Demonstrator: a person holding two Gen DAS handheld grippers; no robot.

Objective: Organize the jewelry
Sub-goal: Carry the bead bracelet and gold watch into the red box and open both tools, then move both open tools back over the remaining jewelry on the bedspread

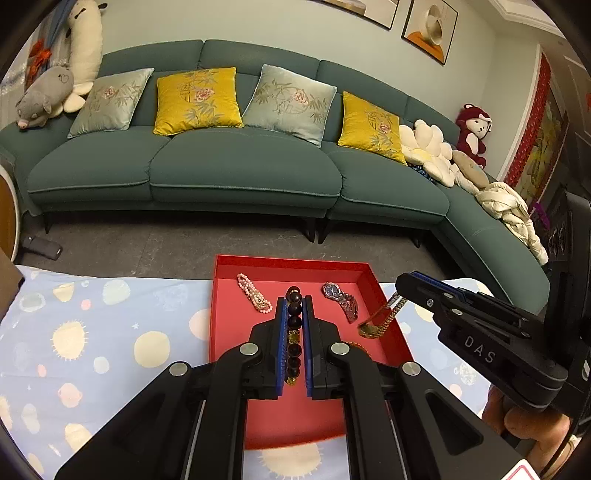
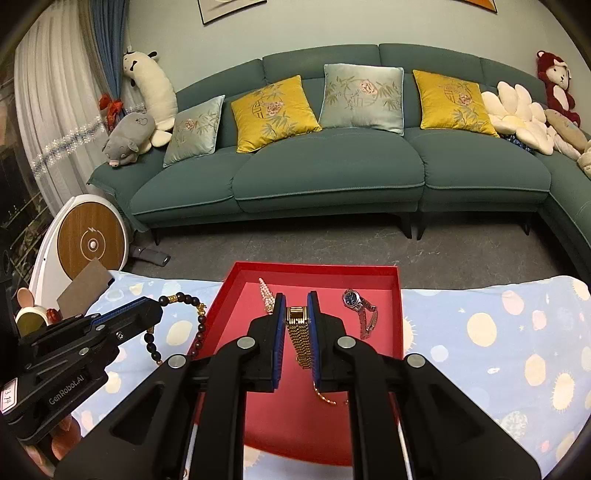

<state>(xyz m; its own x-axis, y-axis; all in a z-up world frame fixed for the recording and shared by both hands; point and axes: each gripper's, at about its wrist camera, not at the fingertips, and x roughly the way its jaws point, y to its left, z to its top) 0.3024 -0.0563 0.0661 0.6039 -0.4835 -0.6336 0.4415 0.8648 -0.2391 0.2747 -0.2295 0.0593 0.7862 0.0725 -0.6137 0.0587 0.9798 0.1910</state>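
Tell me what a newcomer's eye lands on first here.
The red tray on the spotted cloth, with a pink bead bracelet and silver watch inside. Above it, the left gripper pinches a dark bead bracelet; the right gripper a gold watch.

Teal corner sofa (image 2: 332, 166) along pale wall (image 1: 258, 22), yellow and silver-blue embroidered cushions (image 2: 273, 110) (four in row); plush toys (image 2: 147, 85) at both ends; grey stone floor (image 2: 332, 247); white sheer curtain (image 2: 48, 110) left; framed pictures (image 1: 430, 29) above
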